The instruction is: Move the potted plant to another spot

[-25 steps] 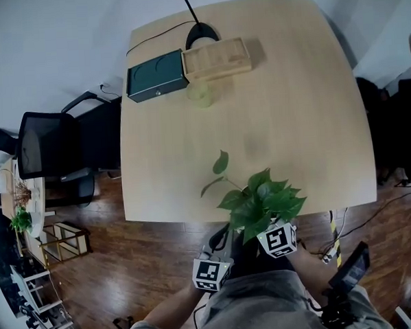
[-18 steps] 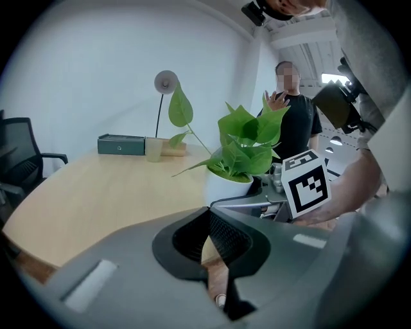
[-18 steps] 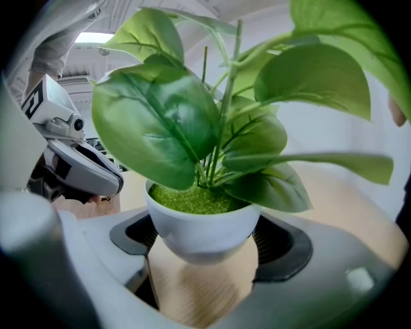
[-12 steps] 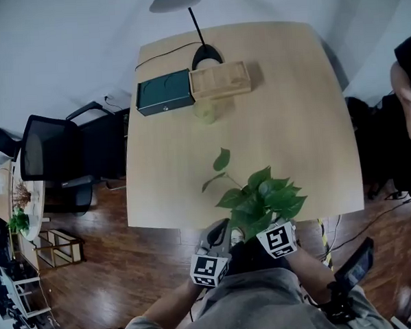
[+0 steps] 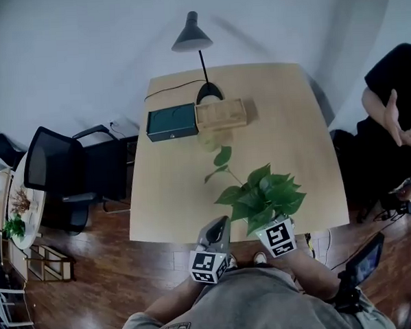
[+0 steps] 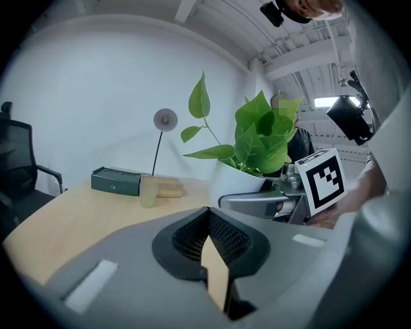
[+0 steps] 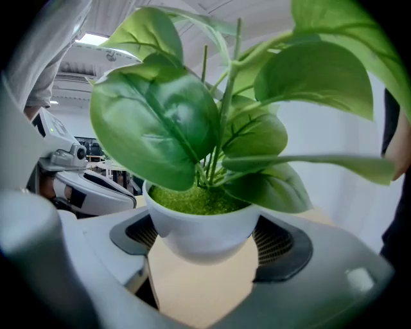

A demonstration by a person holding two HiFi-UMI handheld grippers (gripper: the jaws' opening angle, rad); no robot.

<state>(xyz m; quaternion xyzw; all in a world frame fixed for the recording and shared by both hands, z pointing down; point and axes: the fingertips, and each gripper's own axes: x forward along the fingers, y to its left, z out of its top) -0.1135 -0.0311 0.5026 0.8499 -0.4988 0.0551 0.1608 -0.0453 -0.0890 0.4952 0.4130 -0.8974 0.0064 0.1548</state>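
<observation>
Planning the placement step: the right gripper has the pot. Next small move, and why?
Probably carry the potted plant forward over the table's bare middle, then lower it. The right gripper clamps it, lifted, near the table's front edge, and the middle looks free.

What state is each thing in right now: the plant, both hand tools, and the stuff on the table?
potted plant: upright, gripped from both sides, held clear of the table.
right gripper: jaws closed on the potted plant.
left gripper: jaws together, empty.
green box: lid closed.
cup: upright.
desk lamp: standing, looks unlit.
office chair: unoccupied.
</observation>
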